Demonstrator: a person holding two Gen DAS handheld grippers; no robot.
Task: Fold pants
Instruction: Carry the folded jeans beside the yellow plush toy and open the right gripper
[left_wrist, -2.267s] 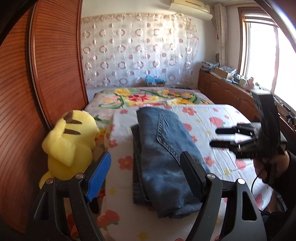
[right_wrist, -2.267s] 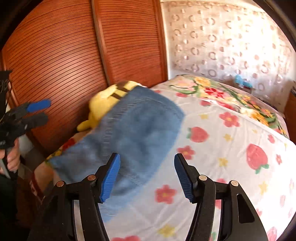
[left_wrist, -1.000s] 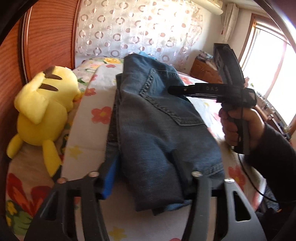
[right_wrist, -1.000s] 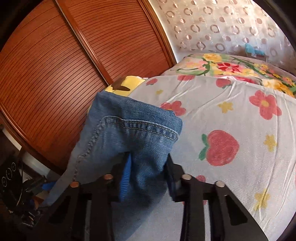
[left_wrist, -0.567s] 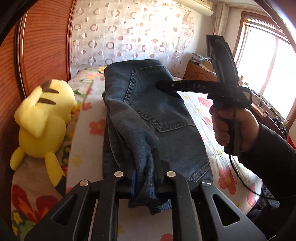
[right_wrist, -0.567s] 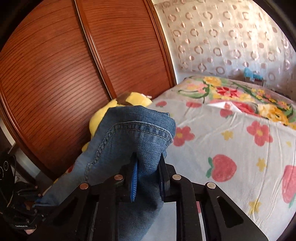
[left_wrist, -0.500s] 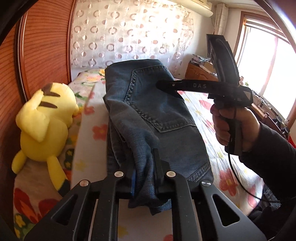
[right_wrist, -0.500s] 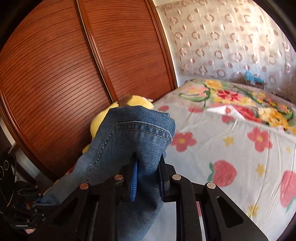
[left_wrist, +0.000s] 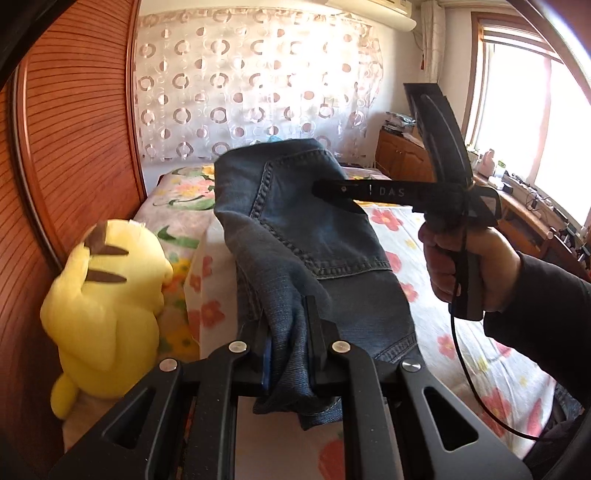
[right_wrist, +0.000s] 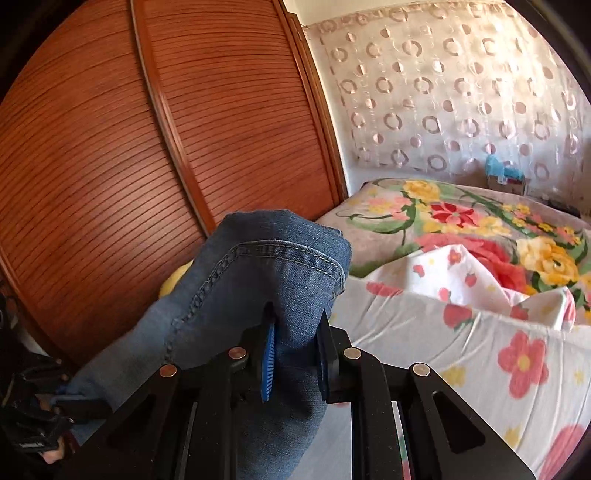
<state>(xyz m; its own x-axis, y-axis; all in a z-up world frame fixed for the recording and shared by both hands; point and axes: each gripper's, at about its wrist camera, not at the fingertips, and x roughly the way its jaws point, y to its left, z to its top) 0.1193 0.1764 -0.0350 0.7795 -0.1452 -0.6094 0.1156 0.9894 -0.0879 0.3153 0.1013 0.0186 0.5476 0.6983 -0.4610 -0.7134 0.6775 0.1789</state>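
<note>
Folded blue jeans (left_wrist: 306, 236) hang lifted above the flowered bed (left_wrist: 424, 258), held at two spots. My left gripper (left_wrist: 290, 332) is shut on a bunched near edge of the denim. In the left wrist view the right gripper (left_wrist: 321, 188) reaches in from the right, gripped by a hand (left_wrist: 465, 266), and is clamped on the jeans' far side. In the right wrist view my right gripper (right_wrist: 295, 343) is shut on a thick fold of the jeans (right_wrist: 266, 280), whose stitched hem faces the camera; the denim trails down to the left.
A yellow plush toy (left_wrist: 107, 299) sits at the bed's left edge against the wooden slatted wardrobe (right_wrist: 166, 155). A rumpled flowered blanket (right_wrist: 480, 229) lies at the bed's far end. A wooden dresser (left_wrist: 406, 162) and a window stand on the right.
Both grippers closed on the jeans about a second ago and have since lifted them off the bed; the denim now stands higher and the bedsheet has drawn up with it.
</note>
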